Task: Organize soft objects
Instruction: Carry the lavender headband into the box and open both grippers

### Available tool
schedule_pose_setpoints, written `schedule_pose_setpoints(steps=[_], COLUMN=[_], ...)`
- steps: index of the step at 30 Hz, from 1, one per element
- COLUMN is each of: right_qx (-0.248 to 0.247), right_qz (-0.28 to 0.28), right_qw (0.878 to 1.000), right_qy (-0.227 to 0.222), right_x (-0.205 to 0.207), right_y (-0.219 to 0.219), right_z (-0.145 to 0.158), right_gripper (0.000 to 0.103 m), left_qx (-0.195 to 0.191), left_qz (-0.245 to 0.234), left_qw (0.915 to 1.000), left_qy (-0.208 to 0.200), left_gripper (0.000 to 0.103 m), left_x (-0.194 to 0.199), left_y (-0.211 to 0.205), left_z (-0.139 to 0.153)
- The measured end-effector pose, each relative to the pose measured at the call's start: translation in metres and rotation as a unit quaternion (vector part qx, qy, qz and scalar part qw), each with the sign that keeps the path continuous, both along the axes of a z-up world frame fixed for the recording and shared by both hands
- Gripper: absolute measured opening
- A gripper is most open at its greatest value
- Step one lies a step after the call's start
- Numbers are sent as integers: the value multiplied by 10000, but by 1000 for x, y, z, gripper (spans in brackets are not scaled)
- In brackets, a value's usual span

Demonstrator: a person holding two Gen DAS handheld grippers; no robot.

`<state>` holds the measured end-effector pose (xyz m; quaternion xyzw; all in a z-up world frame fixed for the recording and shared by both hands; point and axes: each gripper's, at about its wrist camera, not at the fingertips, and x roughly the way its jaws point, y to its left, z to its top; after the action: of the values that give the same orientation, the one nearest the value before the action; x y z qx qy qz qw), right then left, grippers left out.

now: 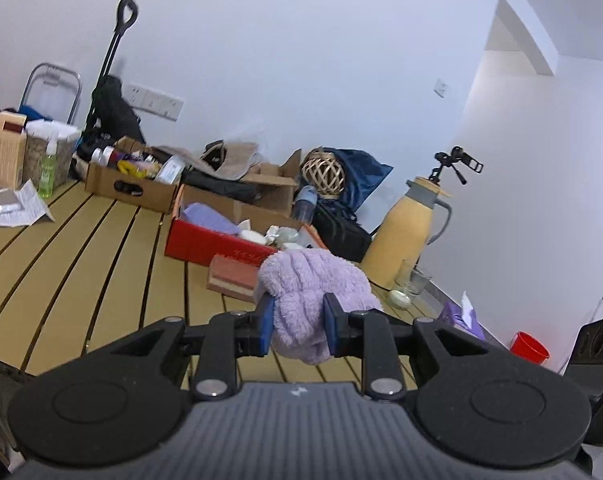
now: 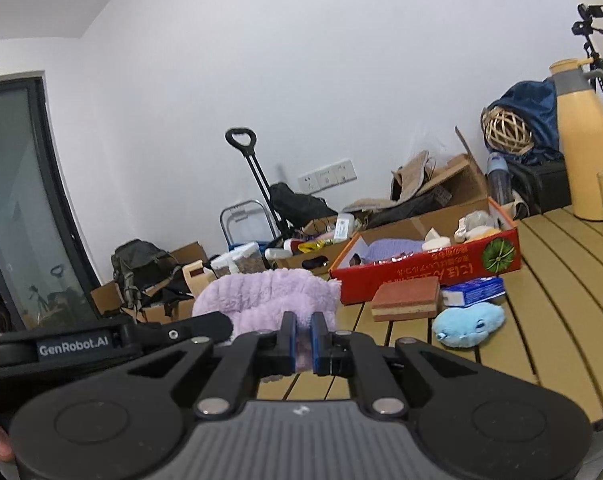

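1. My left gripper [image 1: 299, 322] is clenched on a fluffy lilac terry towel [image 1: 315, 290], bunched between its blue pads at lower centre of the left wrist view; the bundle hangs clear above the tan slatted tabletop [image 1: 101, 248].
2. My right gripper [image 2: 302, 338] pinches a fold of the same towel [image 2: 267, 300], its blue pads nearly together with only a thin strip of lilac between them, at lower centre of the right wrist view.
3. In that view, the other gripper's black arm, printed GenRobot.AI, lies across the lower left and touches the towel.
4. Just past the towel in the left view sits a brick-red rectangular sponge block [image 1: 233, 278], and behind it an open red cardboard box [image 1: 205, 242] holding a folded lilac cloth and pale small items.
5. In the right view, the block [image 2: 407, 300] lies centre right, in front of the red box [image 2: 425, 268]; a light blue plush toy [image 2: 467, 324] rests on the slats just right of it, near a blue and white carton [image 2: 473, 290].
6. A tall beige thermos jug with a grey lid [image 1: 407, 228] stands at right of the left view, a clear drinking glass [image 1: 405, 286] in front of it.
7. Brown cardboard boxes of clutter fill the centre left, against the white wall.
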<state>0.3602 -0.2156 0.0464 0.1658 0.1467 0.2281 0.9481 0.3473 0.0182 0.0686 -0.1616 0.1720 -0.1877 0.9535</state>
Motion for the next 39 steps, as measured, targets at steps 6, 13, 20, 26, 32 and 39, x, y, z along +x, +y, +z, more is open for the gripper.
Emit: schedule_pose_setpoints(steps=[6, 13, 20, 26, 32, 39], right_qx=[60, 79, -21, -104, -254, -445], right_qz=[-26, 60, 66, 127, 83, 98], right_qw=[9999, 9998, 9997, 9999, 9983, 9887], right_qy=[-152, -148, -244, -3, 516, 1431], right_x=[-21, -7, 63, 176, 301, 425], right_y=[-11, -16, -12, -7, 3, 29], right_z=[6, 14, 36, 50, 31, -27], right_gripper=[7, 7, 7, 7, 7, 7], left_qx=[79, 139, 175, 367, 485, 1088], left_qz=[24, 56, 78, 239, 459, 791], left_qw=[9999, 9997, 9996, 9990, 9964, 9827], left_qy=[-101, -171, -224, 50, 516, 1271], left_gripper=[25, 25, 26, 26, 26, 32], left_x=[-15, -1, 83, 203, 323, 430], left_y=[-10, -13, -12, -15, -17, -16], left_z=[9, 15, 35, 39, 16, -37])
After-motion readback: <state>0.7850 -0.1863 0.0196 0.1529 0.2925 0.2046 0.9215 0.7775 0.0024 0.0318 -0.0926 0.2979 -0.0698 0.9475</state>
